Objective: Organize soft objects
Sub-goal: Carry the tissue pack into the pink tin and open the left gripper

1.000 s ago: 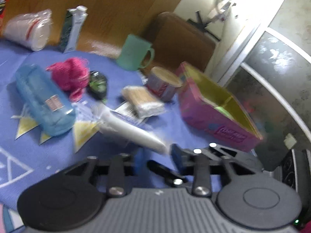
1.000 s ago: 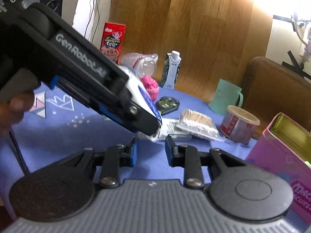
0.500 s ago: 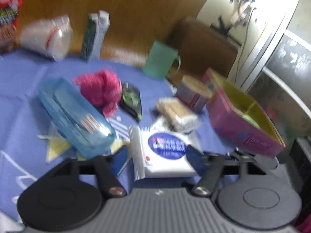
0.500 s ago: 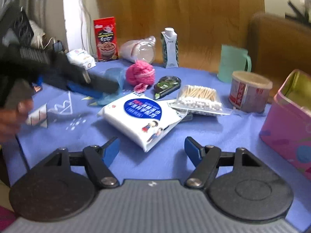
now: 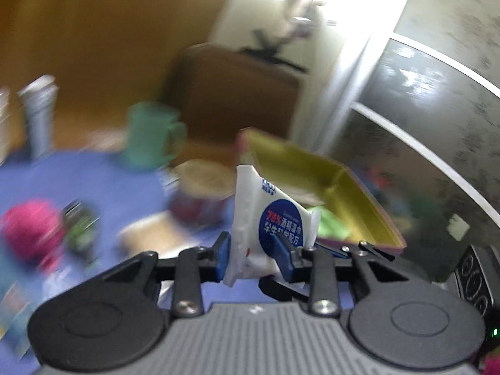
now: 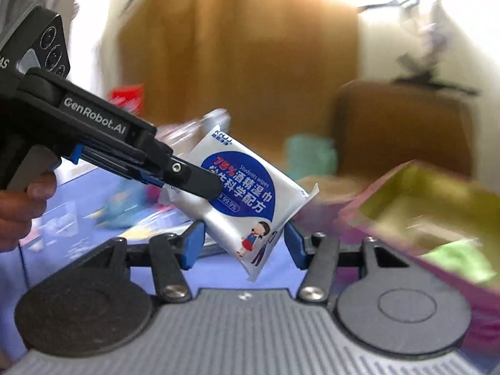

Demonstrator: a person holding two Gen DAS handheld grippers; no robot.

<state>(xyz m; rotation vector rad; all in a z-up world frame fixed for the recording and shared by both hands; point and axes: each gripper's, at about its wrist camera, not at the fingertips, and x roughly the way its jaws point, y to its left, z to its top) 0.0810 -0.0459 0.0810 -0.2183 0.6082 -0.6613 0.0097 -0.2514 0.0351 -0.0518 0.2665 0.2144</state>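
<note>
A white wet-wipes pack (image 5: 275,218) with a blue round label hangs above the table, with my left gripper (image 5: 254,253) shut on its lower edge. In the right wrist view the same pack (image 6: 243,193) tilts down from the left gripper (image 6: 206,187), which a hand (image 6: 18,206) holds. Its lower corner dips between the blue pads of my right gripper (image 6: 243,243). Those jaws are closing, but the pads stand apart from the pack. A pink tin (image 5: 343,193) with a yellow inside stands just behind, with a green cloth (image 5: 331,222) in it.
On the blue tablecloth lie a pink yarn ball (image 5: 31,228), a green mug (image 5: 150,137), a round canister (image 5: 203,181) and a carton (image 5: 39,115), all blurred. The pink tin (image 6: 406,193) fills the right of the right wrist view. A brown chair stands behind.
My left gripper shut on the wipes pack and lifted it off the table toward the pink tin. The right gripper's jaws have narrowed since half a second ago and sit under the pack.
</note>
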